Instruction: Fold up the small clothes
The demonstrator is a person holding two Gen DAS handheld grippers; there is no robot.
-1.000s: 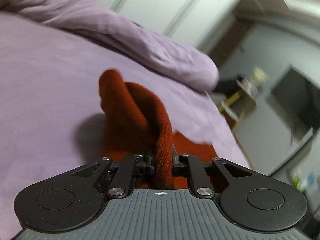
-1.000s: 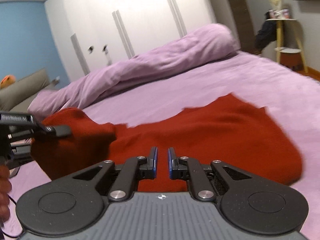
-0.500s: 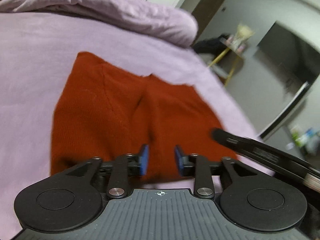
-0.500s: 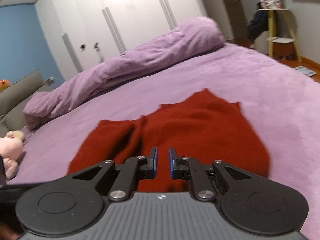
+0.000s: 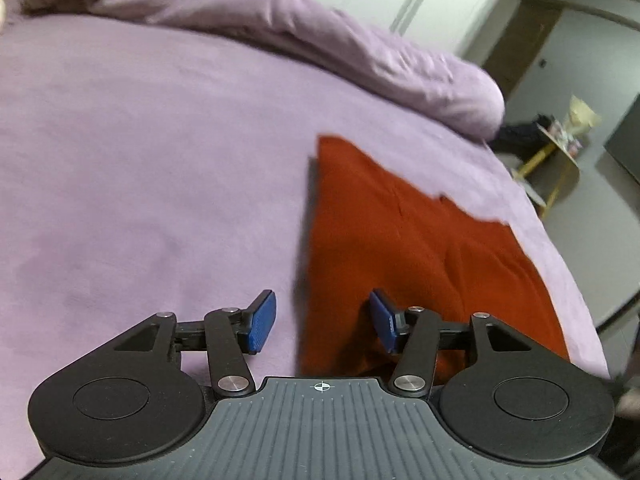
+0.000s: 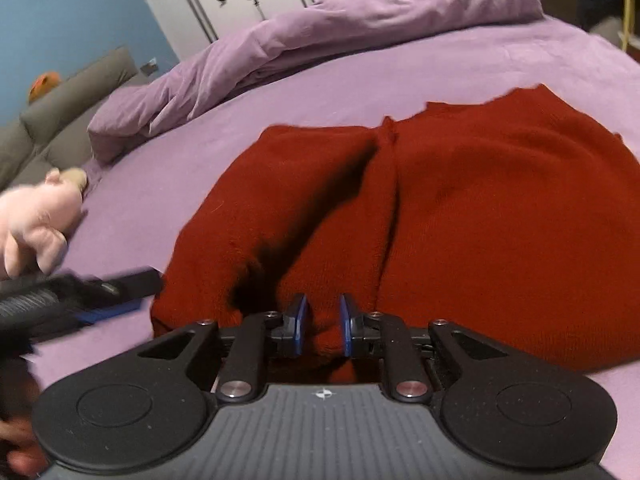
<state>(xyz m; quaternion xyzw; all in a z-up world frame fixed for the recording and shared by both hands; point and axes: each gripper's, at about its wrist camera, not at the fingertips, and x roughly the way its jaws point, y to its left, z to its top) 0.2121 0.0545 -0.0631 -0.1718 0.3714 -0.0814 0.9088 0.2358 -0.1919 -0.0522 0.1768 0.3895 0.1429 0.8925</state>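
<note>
A dark red knitted garment (image 5: pixel 420 248) lies flat on the purple bed sheet (image 5: pixel 140 152), one side folded over its middle. My left gripper (image 5: pixel 322 322) is open wide and empty, straddling the garment's left edge near its front corner. In the right wrist view the garment (image 6: pixel 480 208) fills the middle, with a fold ridge running up its centre. My right gripper (image 6: pixel 322 320) stands partly open over the garment's near edge, its blue pads a small gap apart, with red cloth showing between them. The left gripper (image 6: pixel 100 292) shows at the garment's left corner.
A rolled purple duvet (image 5: pixel 320 52) lies across the far side of the bed and also shows in the right wrist view (image 6: pixel 320 40). A pink plush toy (image 6: pixel 36 216) lies at the left. A yellow side table (image 5: pixel 560 152) stands beyond the bed's right edge.
My left gripper let go of the red cloth it held up, laid it over the garment, opened wider and moved to the garment's left edge. My right gripper opened slightly and came closer.
</note>
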